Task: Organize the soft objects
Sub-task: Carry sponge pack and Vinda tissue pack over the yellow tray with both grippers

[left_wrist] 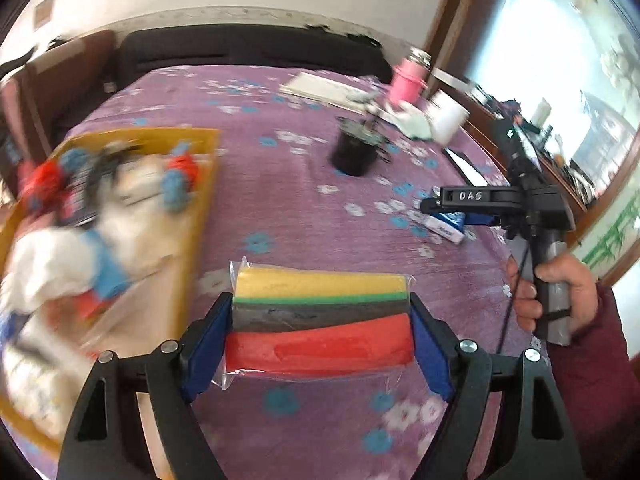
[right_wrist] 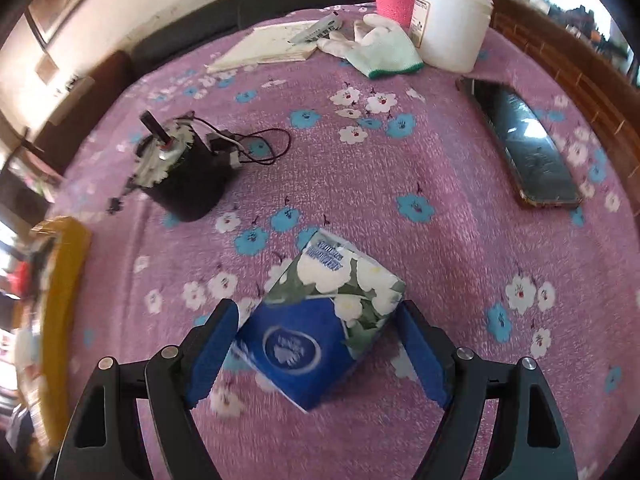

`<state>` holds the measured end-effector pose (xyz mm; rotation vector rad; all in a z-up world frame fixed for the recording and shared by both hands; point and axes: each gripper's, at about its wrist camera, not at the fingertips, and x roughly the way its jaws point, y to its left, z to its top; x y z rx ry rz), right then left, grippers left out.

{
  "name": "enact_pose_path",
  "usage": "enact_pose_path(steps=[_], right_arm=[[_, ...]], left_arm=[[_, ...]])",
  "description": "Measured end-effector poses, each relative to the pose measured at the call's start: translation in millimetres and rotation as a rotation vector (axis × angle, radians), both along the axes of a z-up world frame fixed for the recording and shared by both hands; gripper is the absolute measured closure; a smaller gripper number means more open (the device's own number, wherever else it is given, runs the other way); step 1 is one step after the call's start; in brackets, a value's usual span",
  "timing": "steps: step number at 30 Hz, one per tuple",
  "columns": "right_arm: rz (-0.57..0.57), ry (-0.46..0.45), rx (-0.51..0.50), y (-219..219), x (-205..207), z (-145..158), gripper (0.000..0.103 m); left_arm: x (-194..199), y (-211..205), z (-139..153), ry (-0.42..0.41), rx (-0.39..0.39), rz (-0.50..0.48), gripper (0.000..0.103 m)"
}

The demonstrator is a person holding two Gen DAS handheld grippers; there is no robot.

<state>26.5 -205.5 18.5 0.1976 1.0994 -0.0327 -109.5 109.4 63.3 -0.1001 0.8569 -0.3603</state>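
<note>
Between the blue pads of the left tool sits a bagged stack of sponges, yellow on top, then green, black and red; both pads press on its ends, so this tool is clenched on the pack, which appears lifted off the purple flowered worktop. To its left lies a yellow tray with blurred soft items in it. Over on the right, a hand grips the right tool, whose jaws stand released on either side of a tissue pack. The pack rests on the worktop, skewed, with a gap showing at the right pad; whether the left pad touches it I cannot tell.
</note>
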Motion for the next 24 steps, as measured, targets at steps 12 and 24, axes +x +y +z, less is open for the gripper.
enact_pose_path(steps=[12, 24], right_arm=[[0.072, -0.094, -0.051, 17.3, -26.9, 25.0, 0.042], [0.369, -0.213, 0.072, 132.5, -34.8, 84.2, 0.041]], left_arm=[[-33.1, 146.5, 11.6, -0.021, -0.066, 0.340, 0.021], [-12.9, 114.2, -15.2, 0.041, 0.088, 0.287, 0.013]])
